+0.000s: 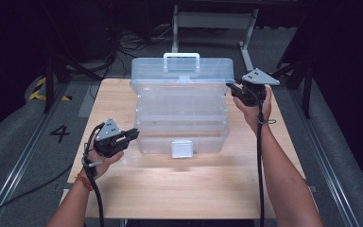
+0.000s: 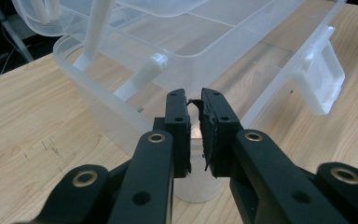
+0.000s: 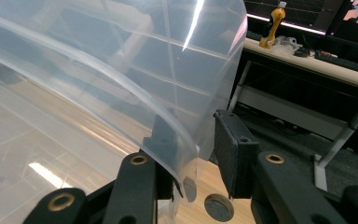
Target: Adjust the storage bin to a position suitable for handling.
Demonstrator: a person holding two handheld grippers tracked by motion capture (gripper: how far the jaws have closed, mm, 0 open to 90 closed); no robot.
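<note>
A clear plastic toolbox (image 1: 179,127) stands on the wooden table (image 1: 170,189) with its lid (image 1: 182,71) raised at the back. A white handle (image 1: 181,56) tops the lid. My left gripper (image 1: 133,134) is at the box's front left corner; in the left gripper view its jaws (image 2: 193,95) stand almost together, nothing clearly between them, pointing at the box wall (image 2: 121,121). My right gripper (image 1: 230,87) is at the lid's right edge. In the right gripper view the lid's edge (image 3: 186,140) runs between its jaws (image 3: 193,119), and the right pad (image 3: 226,149) stands a little off it.
A white latch (image 1: 182,149) hangs at the box's front, also visible in the left gripper view as the latch (image 2: 324,79). Beyond the table stand a metal frame (image 1: 212,21) and loose cables (image 1: 123,45). A "4" (image 1: 60,133) marks the grey floor at left.
</note>
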